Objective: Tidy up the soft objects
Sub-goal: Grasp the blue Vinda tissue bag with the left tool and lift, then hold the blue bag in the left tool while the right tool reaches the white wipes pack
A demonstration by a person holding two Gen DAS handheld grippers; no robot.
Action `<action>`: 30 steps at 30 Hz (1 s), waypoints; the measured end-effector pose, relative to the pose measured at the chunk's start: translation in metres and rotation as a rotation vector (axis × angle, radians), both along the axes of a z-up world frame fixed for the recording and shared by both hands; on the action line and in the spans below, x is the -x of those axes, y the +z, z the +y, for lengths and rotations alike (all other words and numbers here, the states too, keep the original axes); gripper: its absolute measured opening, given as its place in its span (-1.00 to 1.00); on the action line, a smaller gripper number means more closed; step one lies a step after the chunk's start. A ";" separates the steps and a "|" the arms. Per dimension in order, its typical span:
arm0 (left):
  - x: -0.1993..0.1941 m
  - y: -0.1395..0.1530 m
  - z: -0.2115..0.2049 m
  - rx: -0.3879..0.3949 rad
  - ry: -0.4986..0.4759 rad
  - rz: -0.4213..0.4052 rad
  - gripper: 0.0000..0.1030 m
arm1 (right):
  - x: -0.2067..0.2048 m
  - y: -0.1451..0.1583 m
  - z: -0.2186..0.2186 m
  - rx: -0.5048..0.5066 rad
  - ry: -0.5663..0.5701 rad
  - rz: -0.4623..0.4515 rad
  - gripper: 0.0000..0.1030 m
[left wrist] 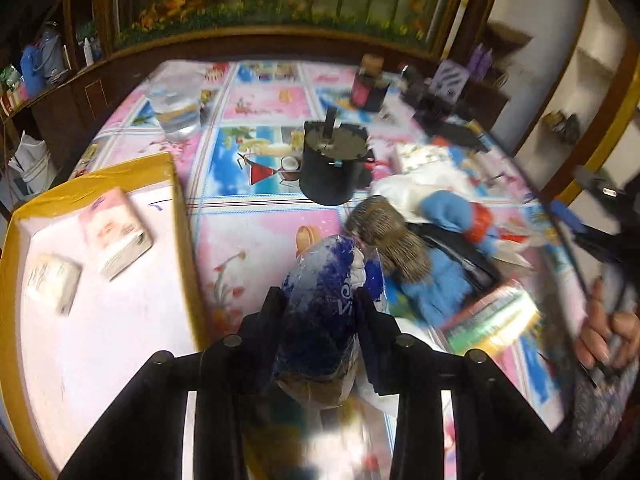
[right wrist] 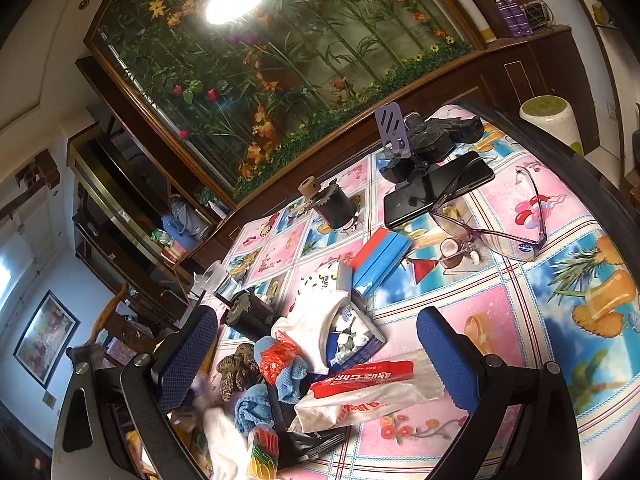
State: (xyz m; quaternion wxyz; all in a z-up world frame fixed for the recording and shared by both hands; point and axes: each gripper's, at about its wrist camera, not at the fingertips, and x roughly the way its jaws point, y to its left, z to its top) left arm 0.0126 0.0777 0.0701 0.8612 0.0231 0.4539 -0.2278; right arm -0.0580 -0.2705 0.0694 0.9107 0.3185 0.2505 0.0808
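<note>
The left tool [left wrist: 320, 308] is clamped on a blue-and-clear plastic packet [left wrist: 320, 312], its two black fingers [left wrist: 268, 320] pressing the packet's sides so that the pack bulges up between them, its far end poking out past the fingertips. The packet sits over the patterned worktop [left wrist: 256, 200], just right of the yellow-rimmed tray [left wrist: 182, 216], in which a pink tissue pack [left wrist: 116, 232] and a smaller white pack [left wrist: 54, 284] lie. Just beyond the held packet lies a heap of soft things: a blue cloth [left wrist: 436, 276] with a brown fur trim [left wrist: 384, 236] and white fabric [left wrist: 416, 188].

The right tool [right wrist: 316, 348] stands apart, its blue-padded fingers [right wrist: 448, 352] either side of the heap, gripping nothing; a red-and-white bag [right wrist: 372, 396] lies between them.
</note>
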 end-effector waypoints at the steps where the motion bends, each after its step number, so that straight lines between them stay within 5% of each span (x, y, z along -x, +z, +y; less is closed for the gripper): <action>1: 0.015 0.002 0.011 0.028 -0.013 -0.020 -0.33 | 0.000 0.000 0.000 0.001 -0.001 -0.001 0.97; 10: 0.090 -0.005 0.092 0.099 -0.024 -0.113 -0.32 | -0.005 -0.004 0.002 0.021 -0.008 0.022 0.97; 18: 0.072 0.011 0.113 -0.010 0.000 -0.245 -0.32 | -0.009 -0.008 0.002 0.042 -0.022 0.042 0.97; 30: 0.028 -0.005 0.099 -0.001 -0.072 -0.225 -0.32 | -0.013 -0.013 0.002 0.059 -0.028 0.060 0.97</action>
